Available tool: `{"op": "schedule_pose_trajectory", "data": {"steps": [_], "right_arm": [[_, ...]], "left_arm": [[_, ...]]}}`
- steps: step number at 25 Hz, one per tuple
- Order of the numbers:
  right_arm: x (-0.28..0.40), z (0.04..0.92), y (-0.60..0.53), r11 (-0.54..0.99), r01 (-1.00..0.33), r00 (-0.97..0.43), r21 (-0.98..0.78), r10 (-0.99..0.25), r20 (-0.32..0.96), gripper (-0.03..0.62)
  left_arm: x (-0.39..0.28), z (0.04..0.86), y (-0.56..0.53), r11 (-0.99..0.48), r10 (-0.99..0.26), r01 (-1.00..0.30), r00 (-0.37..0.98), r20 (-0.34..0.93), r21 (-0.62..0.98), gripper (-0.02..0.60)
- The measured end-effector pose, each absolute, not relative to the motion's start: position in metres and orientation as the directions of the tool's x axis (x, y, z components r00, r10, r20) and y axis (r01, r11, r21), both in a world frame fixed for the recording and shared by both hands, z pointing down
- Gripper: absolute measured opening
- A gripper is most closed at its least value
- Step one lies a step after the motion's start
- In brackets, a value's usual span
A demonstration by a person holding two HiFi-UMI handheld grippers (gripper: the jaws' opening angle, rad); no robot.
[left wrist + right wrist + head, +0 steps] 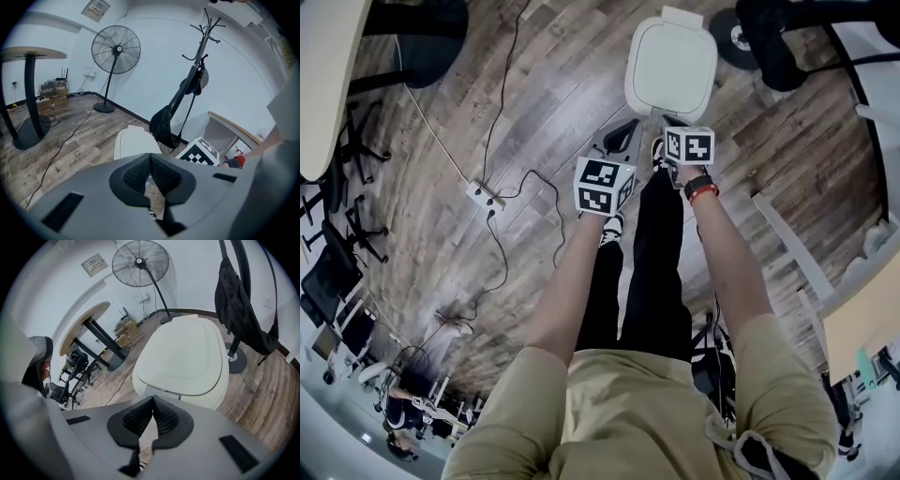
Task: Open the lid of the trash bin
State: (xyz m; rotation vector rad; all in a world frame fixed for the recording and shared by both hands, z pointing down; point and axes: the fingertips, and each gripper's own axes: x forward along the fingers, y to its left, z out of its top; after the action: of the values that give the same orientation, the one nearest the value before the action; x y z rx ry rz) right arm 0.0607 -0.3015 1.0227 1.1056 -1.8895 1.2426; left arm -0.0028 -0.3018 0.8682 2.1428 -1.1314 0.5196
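Nearest the head camera, a beige shirt [628,412] and two bare forearms are seen, and a gripper is held out at the end of each. The left gripper [150,157] is shown clenched, its ribbed pads pressed together with nothing between them; the right gripper [153,399] is likewise closed on nothing. The trash bin [218,392] is found on the wooden floor [534,112] just ahead of the right gripper and ahead of the left one. Its cream lid [183,352] is lying flat and shut, so whatever is inside cannot be seen. Beyond the bin, to the right of the right gripper, a black bag [241,301] is hung from a coat stand [202,42], its contents hidden. Farther off, a pedestal fan [140,263] is stood by the wall and a round table [86,322] is placed to the left. A power strip [485,196] is laid on the floor left of the left gripper.
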Motion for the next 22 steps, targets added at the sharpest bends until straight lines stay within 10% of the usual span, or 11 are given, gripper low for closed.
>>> {"op": "schedule_pose_trajectory", "data": {"steps": [22], "right_arm": [[0.062,1.03,-0.298,0.218,-0.878,-0.475,-0.426,-0.288,0.831,0.005]], "left_arm": [[0.004,0.877,-0.294,-0.405,-0.571,-0.838,0.544,0.614,0.366,0.023]]}}
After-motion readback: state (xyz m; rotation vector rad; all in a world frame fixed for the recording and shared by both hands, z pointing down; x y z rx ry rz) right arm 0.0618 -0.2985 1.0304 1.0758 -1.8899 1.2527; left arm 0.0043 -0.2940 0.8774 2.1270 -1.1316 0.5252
